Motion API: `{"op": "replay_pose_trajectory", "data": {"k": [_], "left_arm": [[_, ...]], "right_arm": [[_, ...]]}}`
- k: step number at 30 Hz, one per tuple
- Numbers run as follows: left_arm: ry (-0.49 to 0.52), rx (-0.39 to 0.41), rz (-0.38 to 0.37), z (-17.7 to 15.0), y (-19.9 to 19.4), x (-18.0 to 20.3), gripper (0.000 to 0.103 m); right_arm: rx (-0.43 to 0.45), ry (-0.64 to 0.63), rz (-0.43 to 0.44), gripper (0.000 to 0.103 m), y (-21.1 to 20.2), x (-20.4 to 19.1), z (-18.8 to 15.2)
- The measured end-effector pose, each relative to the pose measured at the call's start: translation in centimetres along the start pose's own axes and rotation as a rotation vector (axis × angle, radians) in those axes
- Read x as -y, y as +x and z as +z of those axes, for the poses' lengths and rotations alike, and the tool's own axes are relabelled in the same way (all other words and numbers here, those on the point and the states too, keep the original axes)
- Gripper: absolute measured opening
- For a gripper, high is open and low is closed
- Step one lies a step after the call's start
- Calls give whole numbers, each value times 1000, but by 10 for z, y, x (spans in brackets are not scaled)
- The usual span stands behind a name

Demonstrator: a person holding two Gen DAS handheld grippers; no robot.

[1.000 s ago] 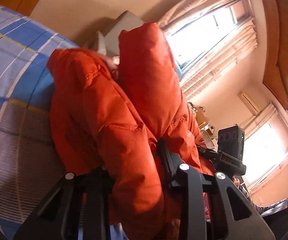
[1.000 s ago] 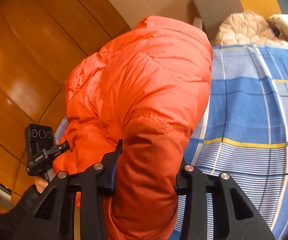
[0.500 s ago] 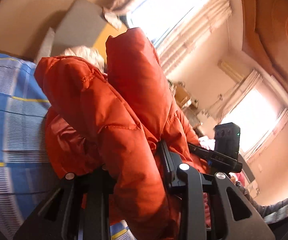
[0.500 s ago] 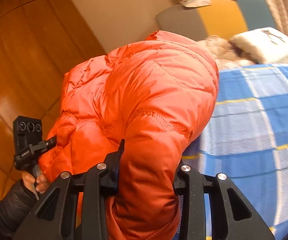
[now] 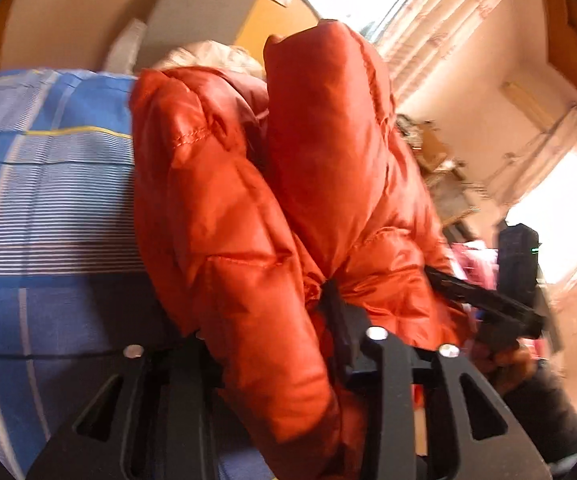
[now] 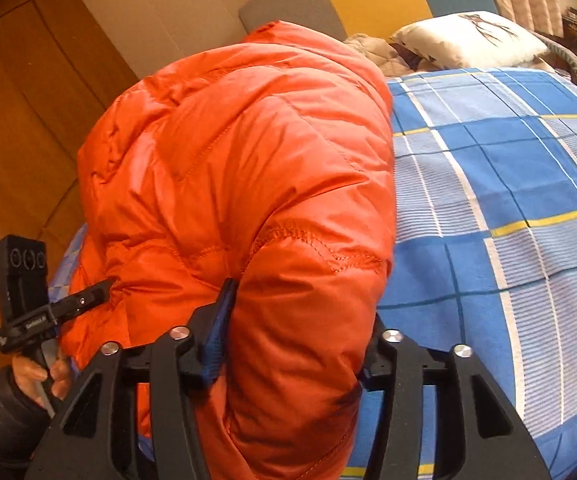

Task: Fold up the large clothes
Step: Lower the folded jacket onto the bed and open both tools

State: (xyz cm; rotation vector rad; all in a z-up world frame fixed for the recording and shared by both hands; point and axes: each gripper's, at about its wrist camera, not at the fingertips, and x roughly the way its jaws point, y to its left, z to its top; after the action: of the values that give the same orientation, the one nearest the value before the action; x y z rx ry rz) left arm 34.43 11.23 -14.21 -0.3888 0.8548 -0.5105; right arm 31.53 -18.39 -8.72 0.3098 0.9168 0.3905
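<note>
Orange puffer jacket (image 6: 248,168) bunched up over the blue plaid bedspread (image 6: 508,200), both my grippers in it.

Right gripper (image 6: 292,344): jaws opening, a thick quilted fold of the jacket between them. The fold fills the gap; the blue-padded finger (image 6: 218,332) lies against the fabric, the other finger is mostly hidden by it. The pads look to be pressing on the cloth.

Left gripper (image 5: 264,364): jaws opening too, a padded roll of the jacket between the 2 fingers and bulging over them. Contact looks close on both sides.

From the left wrist view the jacket stands as 2 humps, one tall and narrow, one lower, with the bedspread to the left of it. My right gripper shows at that view's right edge, blurred.

From the right wrist view my left hand (image 6: 40,376), in a dark sleeve, holds its gripper at the jacket's lower left edge. White pillow (image 6: 468,46) at the head of the bed, well apart from the jacket. Curtains (image 5: 440,28) and bright window behind.
</note>
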Motion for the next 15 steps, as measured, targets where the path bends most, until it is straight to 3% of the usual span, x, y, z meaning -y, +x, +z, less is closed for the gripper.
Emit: {"op": "replay_pose_trajectory", "data": {"k": [5, 6, 10, 15], "left_arm": [[33, 40, 100, -4, -13, 18, 51], [54, 54, 126, -4, -16, 23, 59], [98, 89, 160, -10, -28, 40, 72], [130, 137, 228, -14, -37, 49, 77]], "right_arm": [[29, -35, -101, 80, -15, -11, 5], [39, -38, -113, 83, -21, -14, 5], [91, -52, -164, 84, -36, -22, 8], [150, -57, -199, 84, -62, -40, 2]]}}
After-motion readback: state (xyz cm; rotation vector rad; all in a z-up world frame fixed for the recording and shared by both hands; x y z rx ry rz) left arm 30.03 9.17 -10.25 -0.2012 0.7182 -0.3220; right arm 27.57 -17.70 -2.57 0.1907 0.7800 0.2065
